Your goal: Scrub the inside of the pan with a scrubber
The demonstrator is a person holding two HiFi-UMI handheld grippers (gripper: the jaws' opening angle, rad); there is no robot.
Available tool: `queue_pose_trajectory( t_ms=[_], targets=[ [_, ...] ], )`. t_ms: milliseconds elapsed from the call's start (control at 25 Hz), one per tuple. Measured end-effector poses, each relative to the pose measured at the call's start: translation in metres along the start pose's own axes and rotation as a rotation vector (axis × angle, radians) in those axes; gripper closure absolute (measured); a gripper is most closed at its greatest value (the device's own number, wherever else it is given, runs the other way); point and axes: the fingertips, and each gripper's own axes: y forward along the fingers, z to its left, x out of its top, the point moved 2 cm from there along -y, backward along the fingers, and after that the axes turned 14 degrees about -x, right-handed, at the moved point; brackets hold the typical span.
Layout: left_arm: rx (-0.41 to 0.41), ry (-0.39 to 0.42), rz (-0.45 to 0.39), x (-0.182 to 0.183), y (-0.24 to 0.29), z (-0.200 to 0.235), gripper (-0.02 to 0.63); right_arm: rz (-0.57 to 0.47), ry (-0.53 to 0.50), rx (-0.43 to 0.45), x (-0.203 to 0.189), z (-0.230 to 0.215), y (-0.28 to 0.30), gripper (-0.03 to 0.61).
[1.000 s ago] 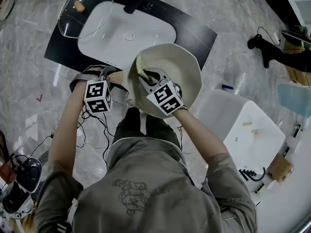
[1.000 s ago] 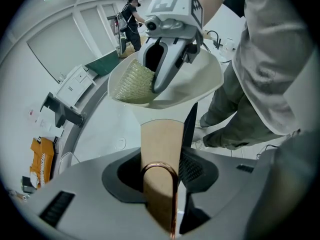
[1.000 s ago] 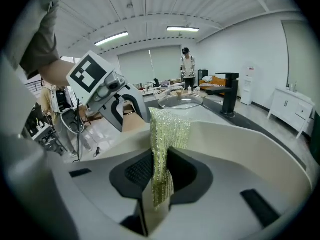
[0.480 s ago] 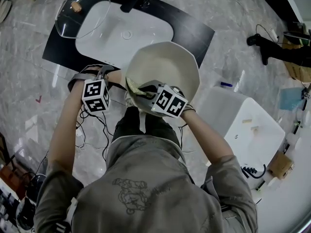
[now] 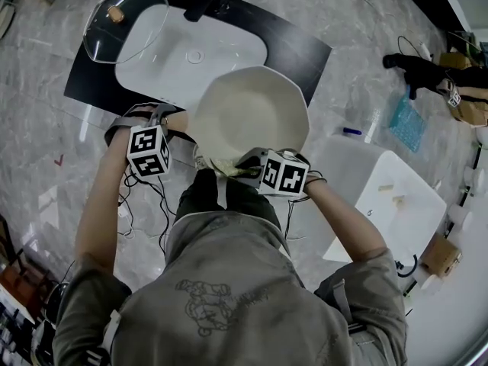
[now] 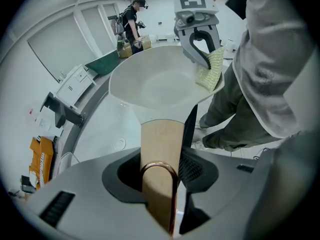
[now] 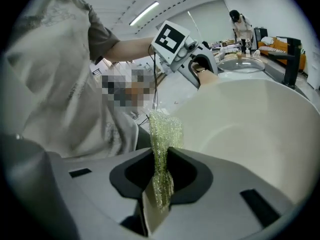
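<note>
Marble surface [image 5: 46, 113], pan [image 5: 248, 109] — scrubber [image 5: 229, 166] seemingly at rim

The pan [image 5: 248, 113] is cream-white and deep, with a many-sided rim and a tan handle [image 6: 161, 134] (a copper loop at its end). Its inside faces up, and the handle points left, clamped in the left gripper [image 6: 161, 161]. The scrubber [image 7: 162, 131], a glittery yellow-green mesh, lies against the pan's near rim, pinched in the right gripper [image 7: 161, 176].

A pan [image 5: 252, 109] sits just before a sink [image 5: 179, 63], with a lid [image 5: 126, 23] on the sink's left end. The left gripper [image 5: 177, 122] grips the pan from the left. The right gripper [image 5: 242, 166] holds a scrubber [image 5: 227, 166] inside its near rim.
</note>
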Motion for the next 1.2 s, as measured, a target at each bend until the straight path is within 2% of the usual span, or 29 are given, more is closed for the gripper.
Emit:
queue_pose_trajectory(
  t_ms=[120,200,240,320,480,600,720,800,880,1040,1200],
  targets=[
    [0.002,0.001,0.004,0.001,0.0,0.001,0.436,0.028,0.028,0.055,-0.005,0.005,-0.017,0.495],
    [0.003,0.003,0.007,0.001,0.0,0.001,0.436,-0.005,0.054,0.019,0.002,-0.003,-0.033,0.5],
    [0.003,0.003,0.008,0.001,0.0,0.001,0.436,-0.039,0.068,-0.032,0.009,-0.013,-0.043,0.502],
    [0.005,0.002,0.004,0.001,0.0,0.001,0.434,-0.12,0.084,-0.216,0.025,-0.042,-0.065,0.503],
    [0.018,0.005,-0.003,0.001,0.0,0.001,0.434,-0.222,0.106,-0.73,0.041,-0.113,-0.112,0.503],
    [0.021,0.006,-0.002,0.001,0.0,0.002,0.434,-0.241,0.175,-0.969,0.04,-0.147,-0.133,0.503],
    [0.018,0.008,-0.001,0.002,0.0,0.001,0.434,-0.197,0.155,-1.138,0.029,-0.167,-0.136,0.503],
    [0.017,0.009,0.0,0.002,-0.001,0.001,0.434,-0.159,0.132,-1.199,0.021,-0.176,-0.128,0.502],
    [0.019,0.009,-0.003,0.002,-0.001,0.001,0.434,-0.124,0.118,-1.223,0.014,-0.182,-0.116,0.503],
    [0.022,0.013,-0.011,0.003,-0.002,0.001,0.434,-0.084,0.095,-1.214,0.006,-0.182,-0.092,0.502],
    [0.018,0.017,-0.01,0.003,-0.001,0.001,0.434,-0.039,0.039,-1.169,0.001,-0.178,-0.067,0.502]
  ],
)
